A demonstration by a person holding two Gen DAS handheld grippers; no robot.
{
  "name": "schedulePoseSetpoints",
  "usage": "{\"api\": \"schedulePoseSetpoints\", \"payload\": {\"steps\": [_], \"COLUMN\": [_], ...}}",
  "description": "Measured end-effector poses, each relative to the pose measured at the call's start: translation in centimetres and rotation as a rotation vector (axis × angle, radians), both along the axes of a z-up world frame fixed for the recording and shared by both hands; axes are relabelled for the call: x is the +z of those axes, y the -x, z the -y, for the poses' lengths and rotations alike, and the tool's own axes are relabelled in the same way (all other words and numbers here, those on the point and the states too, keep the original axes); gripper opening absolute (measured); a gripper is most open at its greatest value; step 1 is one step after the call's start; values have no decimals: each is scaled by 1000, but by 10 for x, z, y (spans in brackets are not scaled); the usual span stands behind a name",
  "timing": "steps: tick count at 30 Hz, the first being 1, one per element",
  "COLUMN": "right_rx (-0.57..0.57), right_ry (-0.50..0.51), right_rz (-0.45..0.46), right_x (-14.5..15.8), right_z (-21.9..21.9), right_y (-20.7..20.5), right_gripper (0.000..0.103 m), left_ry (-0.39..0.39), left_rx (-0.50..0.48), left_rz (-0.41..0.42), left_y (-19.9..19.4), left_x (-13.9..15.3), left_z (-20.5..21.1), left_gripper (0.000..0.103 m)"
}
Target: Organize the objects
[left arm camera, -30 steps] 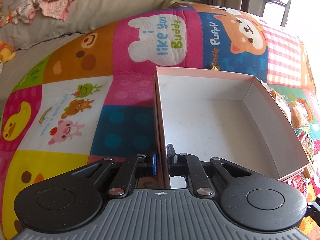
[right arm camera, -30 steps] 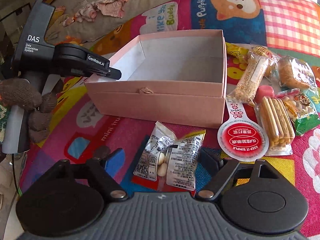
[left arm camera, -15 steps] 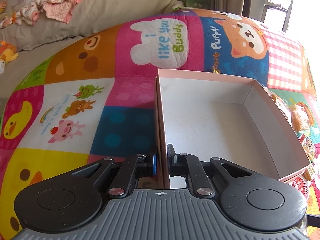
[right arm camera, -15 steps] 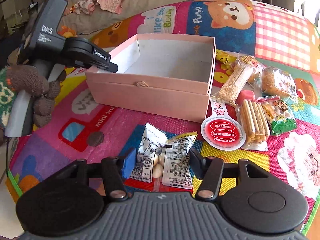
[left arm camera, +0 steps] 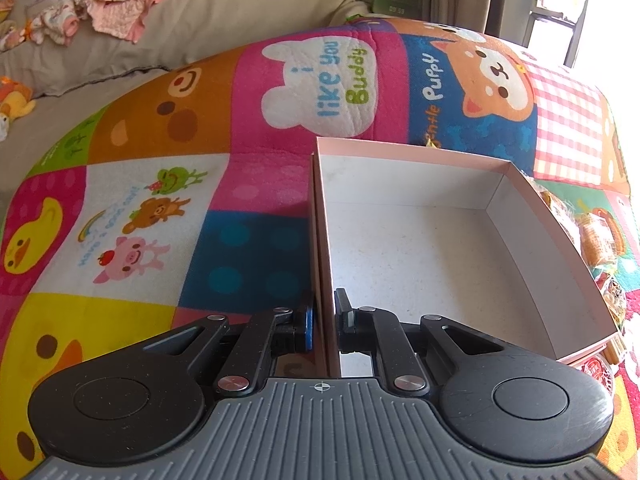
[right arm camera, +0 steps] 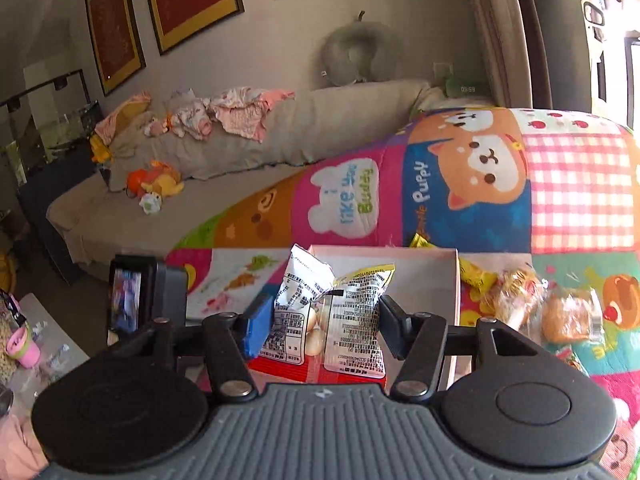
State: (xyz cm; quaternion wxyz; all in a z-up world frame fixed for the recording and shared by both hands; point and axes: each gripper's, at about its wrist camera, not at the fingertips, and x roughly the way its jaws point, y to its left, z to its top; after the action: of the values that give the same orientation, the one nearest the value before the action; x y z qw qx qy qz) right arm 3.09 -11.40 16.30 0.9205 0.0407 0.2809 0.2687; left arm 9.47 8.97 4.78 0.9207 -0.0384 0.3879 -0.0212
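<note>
My left gripper (left arm camera: 324,309) is shut on the near left wall of an open pink box (left arm camera: 404,152) that sits on the colourful patchwork mat; the box floor shows white and bare. In the right wrist view my right gripper (right arm camera: 325,318) is shut on two crinkled white snack packets (right arm camera: 352,320) with black print and pale round nuts inside. It holds them up in the air just in front of the pink box (right arm camera: 428,276), whose near side they hide.
Several wrapped snacks (right arm camera: 560,316) and a yellow packet (right arm camera: 476,276) lie right of the box. The left gripper's housing (right arm camera: 148,300) stands at the box's left. A beige sofa (right arm camera: 320,132) with clothes and a plush toy (right arm camera: 156,180) lies beyond the mat.
My right gripper closed on the two snack packets lying on the mat and lifted them, with the view tilting up toward the room. The left gripper stayed clamped on the box wall.
</note>
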Motion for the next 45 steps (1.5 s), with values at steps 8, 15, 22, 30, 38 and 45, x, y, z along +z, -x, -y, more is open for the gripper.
{"api": "schedulePoseSetpoints", "payload": {"steps": [8,15,22,30,38,45], "right_rx": [-43,-93,-139,-119,-181,-281], "right_ry": [20,113,209,336,284,164], "right_rz": [0,11,-23,-63,-97,-123], "right_x": [-7,-31,-64,-115,-126,-110], "right_z": [-19,5,48,96,122,144], "right_y": [-28,-22,-8,30,25,-14], "right_gripper": [71,81,89,94,92,73], "left_ry": [9,5,-3,-10,-8,-15], "left_rx": [2,2,-5,-4,-4,-5], "left_rz": [-2,-4,-21,-26,-28,-32], "left_y": [0,-1,-2,-2,-2,-2], "left_x": [0,-1,-6,-6,-6,-6], "left_z": [-2,-1,-1,0,0,0], "left_gripper": [12,12,12,12,12,11]}}
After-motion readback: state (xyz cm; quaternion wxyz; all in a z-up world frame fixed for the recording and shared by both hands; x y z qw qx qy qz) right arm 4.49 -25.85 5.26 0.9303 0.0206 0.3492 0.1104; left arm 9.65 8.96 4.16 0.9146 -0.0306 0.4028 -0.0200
